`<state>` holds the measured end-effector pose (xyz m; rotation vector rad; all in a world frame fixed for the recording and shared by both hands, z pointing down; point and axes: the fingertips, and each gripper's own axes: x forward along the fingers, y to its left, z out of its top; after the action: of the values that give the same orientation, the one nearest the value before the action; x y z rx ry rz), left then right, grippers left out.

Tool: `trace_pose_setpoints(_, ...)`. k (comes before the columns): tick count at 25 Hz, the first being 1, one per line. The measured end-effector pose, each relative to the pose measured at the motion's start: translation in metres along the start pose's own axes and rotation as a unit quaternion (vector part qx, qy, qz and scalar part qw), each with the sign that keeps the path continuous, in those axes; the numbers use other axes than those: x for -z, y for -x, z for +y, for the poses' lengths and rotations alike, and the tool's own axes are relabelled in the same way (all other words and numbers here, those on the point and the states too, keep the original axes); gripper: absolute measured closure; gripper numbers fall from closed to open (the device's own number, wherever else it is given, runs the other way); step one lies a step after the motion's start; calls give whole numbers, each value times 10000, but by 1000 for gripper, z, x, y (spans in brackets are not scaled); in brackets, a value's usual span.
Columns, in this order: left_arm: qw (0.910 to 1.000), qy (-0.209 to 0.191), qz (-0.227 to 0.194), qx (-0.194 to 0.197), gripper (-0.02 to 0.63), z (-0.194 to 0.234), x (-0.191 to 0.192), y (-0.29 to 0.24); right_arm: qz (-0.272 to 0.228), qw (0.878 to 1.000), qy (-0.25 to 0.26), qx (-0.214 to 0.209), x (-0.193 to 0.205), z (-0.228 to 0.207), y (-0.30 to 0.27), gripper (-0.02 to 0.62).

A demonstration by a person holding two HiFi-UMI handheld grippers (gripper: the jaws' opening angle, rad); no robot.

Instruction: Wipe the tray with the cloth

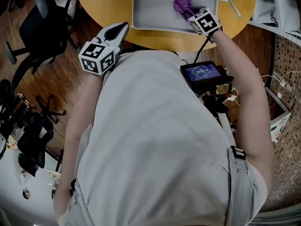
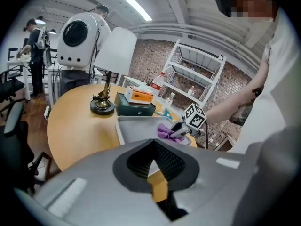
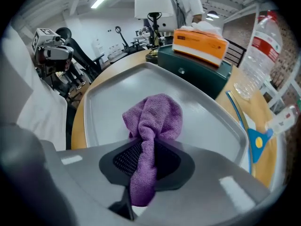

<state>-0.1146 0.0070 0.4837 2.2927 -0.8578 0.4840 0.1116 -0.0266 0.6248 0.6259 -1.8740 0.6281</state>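
A grey tray [image 1: 155,13] lies on the round yellow table [image 1: 108,4]. At its right end sits a bunched purple cloth [image 1: 182,4]. My right gripper [image 1: 189,12] points steeply down into the tray and is shut on the cloth. In the right gripper view the cloth [image 3: 155,121] runs up between the right gripper [image 3: 143,149] jaws and spreads onto the tray [image 3: 108,102]. My left gripper [image 1: 123,28] hangs off the table's near edge, close to the person's body, shut and empty. From the left gripper [image 2: 153,147] I see the tray [image 2: 136,128], the cloth [image 2: 164,132] and the right gripper [image 2: 178,132].
Behind the tray stand a dark green box [image 3: 197,60] with an orange tissue pack, a brass-based lamp [image 2: 102,105] and a water bottle [image 3: 263,46]. A blue-handled tool [image 3: 256,142] lies right of the tray. Office chairs [image 1: 42,18] stand left; a wire shelf [image 2: 193,74] is beyond.
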Motion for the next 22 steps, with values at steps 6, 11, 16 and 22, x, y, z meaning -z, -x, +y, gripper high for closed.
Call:
trace_pose_setpoints(6, 9992, 268, -81, -295, 606, 51, 20, 36, -62, 9940, 927, -583, -76, 69, -57, 525)
trace_pose_setpoints(11, 9982, 335, -153, -473, 606, 60, 19, 57, -14, 9873, 1343, -854, -116, 104, -67, 523)
trace_pose_setpoints(16, 9984, 271, -125, -472, 606, 57, 14, 60, -19, 9845, 1462, -972, -138, 106, -69, 523)
trace_pose_setpoints(22, 9990, 187, -35, -413, 606, 53, 12, 57, -275, 9840, 1555, -823, -144, 103, -66, 525)
